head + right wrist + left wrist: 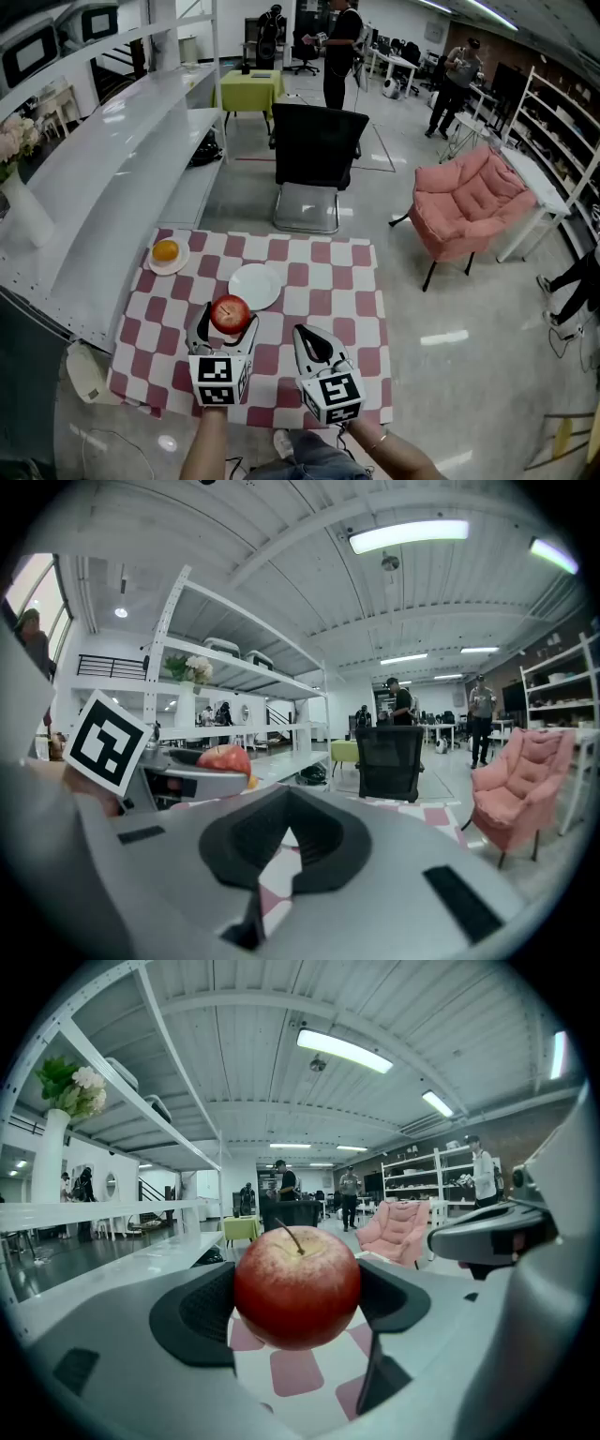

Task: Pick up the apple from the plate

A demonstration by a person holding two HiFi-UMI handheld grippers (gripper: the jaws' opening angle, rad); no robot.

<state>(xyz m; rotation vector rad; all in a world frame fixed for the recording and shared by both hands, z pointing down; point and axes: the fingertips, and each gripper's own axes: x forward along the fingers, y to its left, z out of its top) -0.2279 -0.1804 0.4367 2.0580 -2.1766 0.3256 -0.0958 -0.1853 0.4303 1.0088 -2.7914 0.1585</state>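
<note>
At the far left of the desk (319,272) an orange (165,250) sits on a small plate (181,264), well apart from the work. Nearer, and a little to the right, the left gripper (228,321) is closed on the apple (296,1285), one dark pad against each side at about its widest part, and the fruit hangs over the red-and-white checked cloth (361,300), not on any dish. The hold looks to me the weak point. A round, smooth fruit pinched at two places could roll or squirt out if the squeeze eases or the gripper tips forward, and then it would likely drop to the desk and run toward the near edge. Pressing harder instead might bruise it. The apple is deep red with a paler, speckled yellow crown and a thin stem standing up, and its skin looks glossy and unmarked. Just beyond it and to the right lies the white plate (254,286), empty, so the pick looks essentially done. Furthest right, the right gripper (309,339) is held near the desk's front, its jaws brought together on nothing. A careless swing from it could knock the apple loose.
</note>
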